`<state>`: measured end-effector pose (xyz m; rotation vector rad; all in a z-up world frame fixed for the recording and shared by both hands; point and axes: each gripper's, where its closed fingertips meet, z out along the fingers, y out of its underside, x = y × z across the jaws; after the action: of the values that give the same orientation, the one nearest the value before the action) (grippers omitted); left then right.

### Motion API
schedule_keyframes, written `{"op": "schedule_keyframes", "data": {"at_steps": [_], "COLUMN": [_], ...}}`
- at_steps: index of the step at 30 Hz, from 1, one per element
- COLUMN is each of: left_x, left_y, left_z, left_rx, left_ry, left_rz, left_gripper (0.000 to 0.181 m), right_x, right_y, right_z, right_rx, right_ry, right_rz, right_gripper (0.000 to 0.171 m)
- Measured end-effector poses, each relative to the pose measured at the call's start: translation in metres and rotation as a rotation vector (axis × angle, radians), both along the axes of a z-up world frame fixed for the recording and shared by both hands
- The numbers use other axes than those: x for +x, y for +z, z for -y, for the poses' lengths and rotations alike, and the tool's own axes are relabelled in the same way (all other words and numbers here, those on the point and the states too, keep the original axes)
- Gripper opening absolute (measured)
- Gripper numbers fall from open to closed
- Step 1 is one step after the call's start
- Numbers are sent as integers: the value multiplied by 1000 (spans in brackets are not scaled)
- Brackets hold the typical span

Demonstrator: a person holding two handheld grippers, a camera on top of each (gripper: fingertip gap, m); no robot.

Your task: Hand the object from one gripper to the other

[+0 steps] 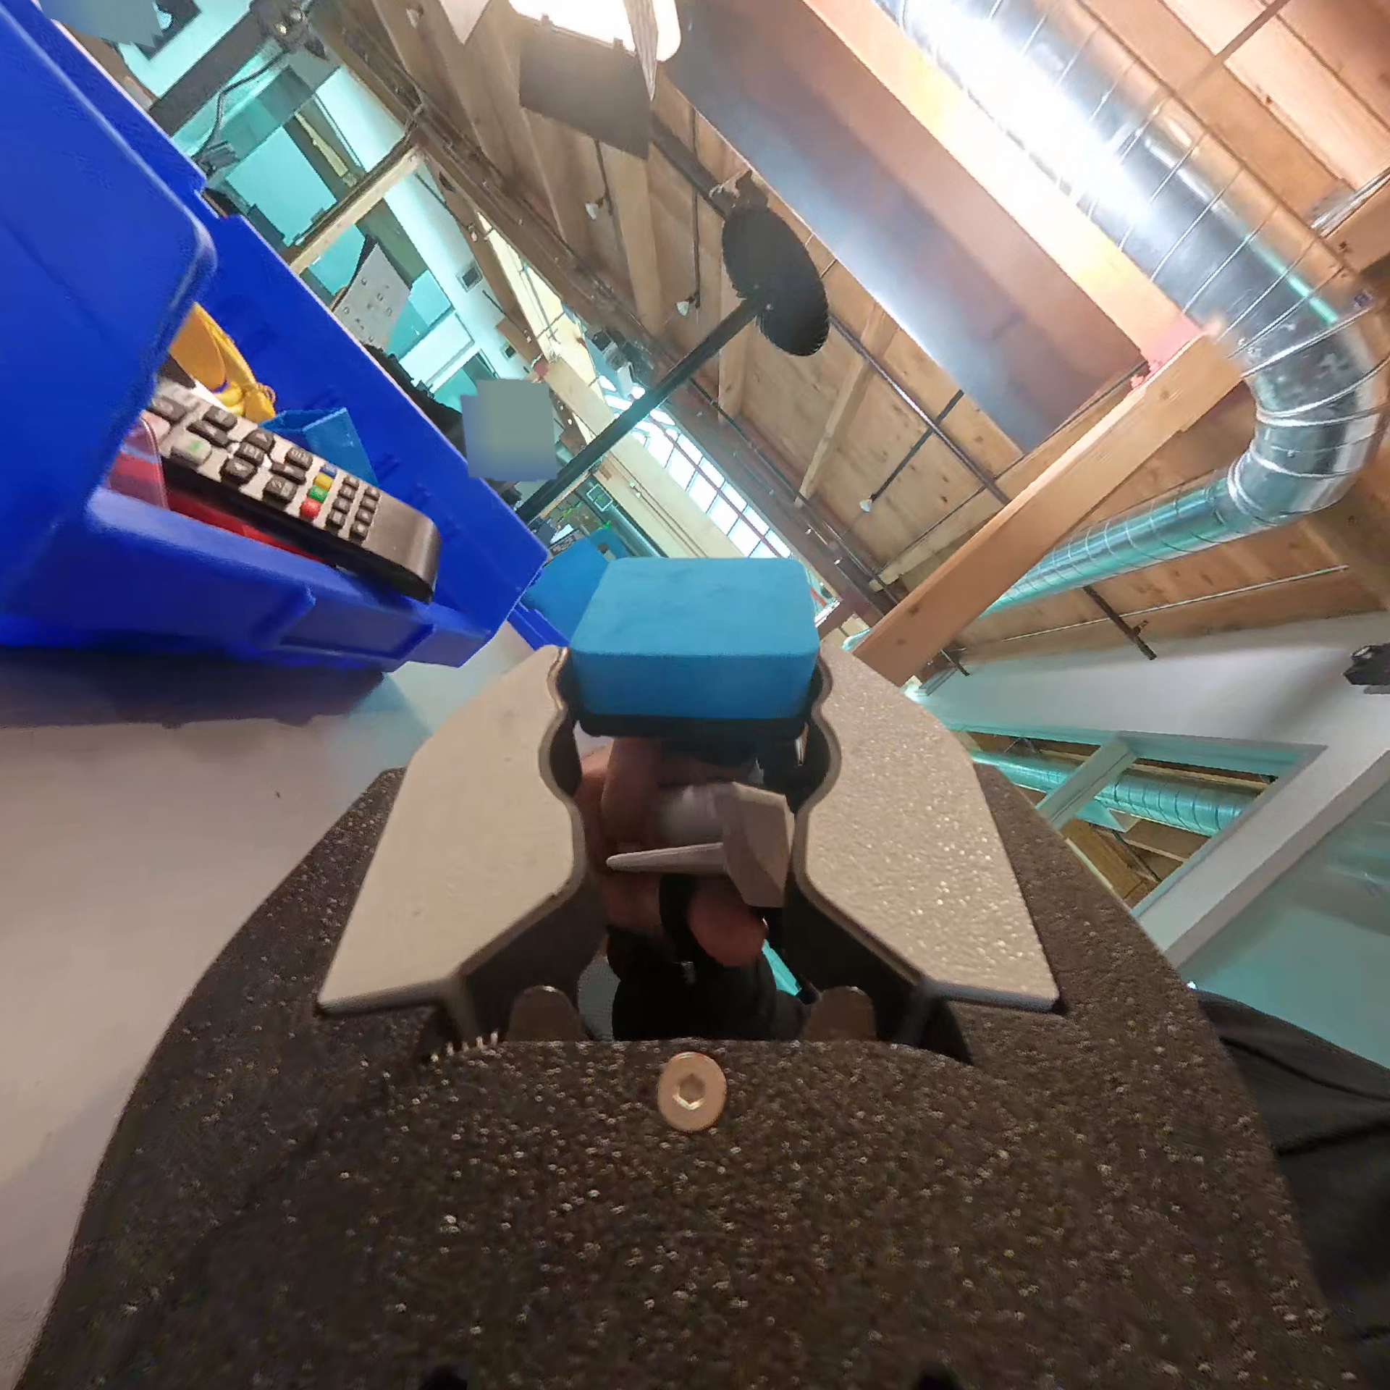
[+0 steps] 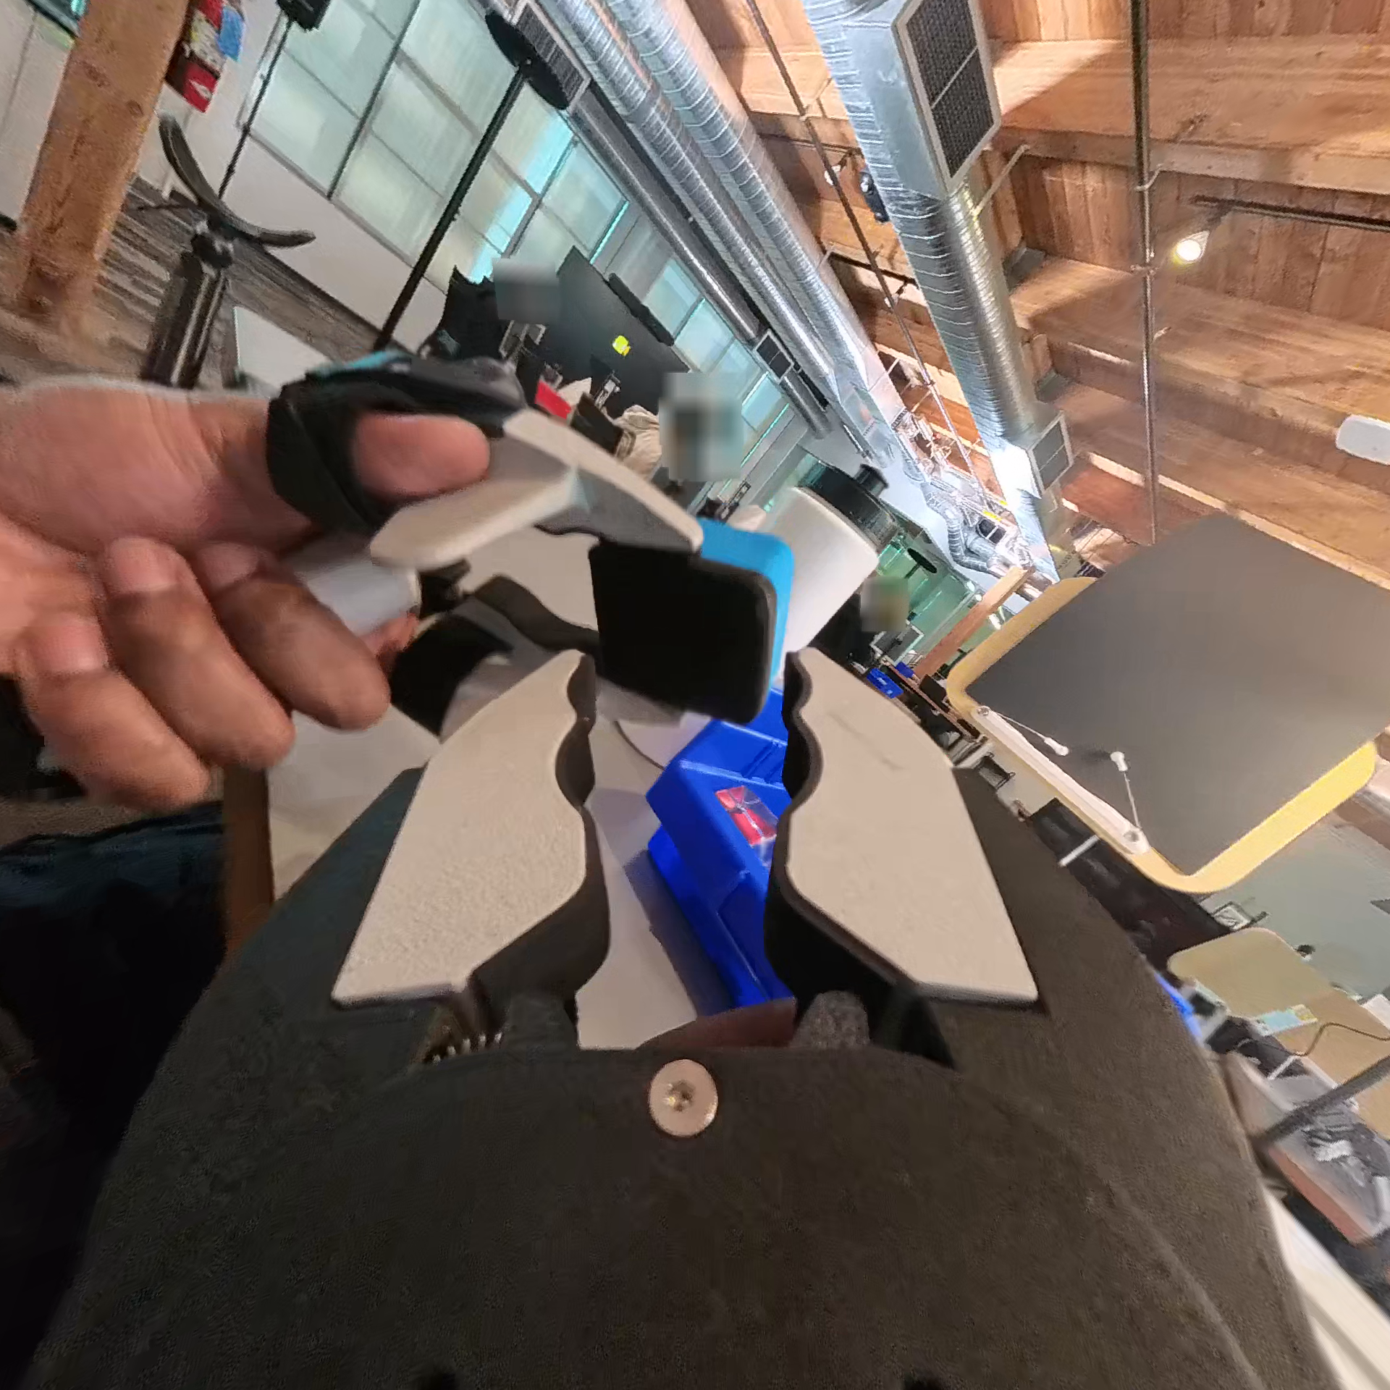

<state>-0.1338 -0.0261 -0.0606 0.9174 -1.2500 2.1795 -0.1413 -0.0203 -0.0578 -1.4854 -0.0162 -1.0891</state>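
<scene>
No legible writing; remote (image 1: 293, 489) keys unreadable.

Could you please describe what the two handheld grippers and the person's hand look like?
Each gripper, left and right, has a speckled black body with a silver screw at its centre and two flat, light grey fingers with wavy, dark-lined inner edges. The person's hand wears a black strap around one finger, and a dark sleeve shows below it.

two grippers (image 1: 688, 677) (image 2: 684, 677), one eraser (image 1: 696, 639), two bins (image 1: 226, 602)
</scene>
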Motion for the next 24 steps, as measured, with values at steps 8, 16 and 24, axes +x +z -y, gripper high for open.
{"op": "schedule_keyframes", "data": {"at_steps": [8, 16, 24], "left_x": [-17, -30, -32], "left_y": [-12, -24, -25], "left_z": [21, 37, 37], "left_rx": [89, 206, 297], "left_ry": [-90, -134, -128], "left_rz": [13, 54, 162], "left_gripper": [57, 57, 63], "right_x": [2, -3, -3], "right_y": [-7, -10, -9], "right_z": [-6, -11, -7], "right_rx": [-35, -66, -58], "right_ry": [-3, 3, -4], "right_rz": [-23, 3, 20], "right_gripper": [68, 64, 26]}}
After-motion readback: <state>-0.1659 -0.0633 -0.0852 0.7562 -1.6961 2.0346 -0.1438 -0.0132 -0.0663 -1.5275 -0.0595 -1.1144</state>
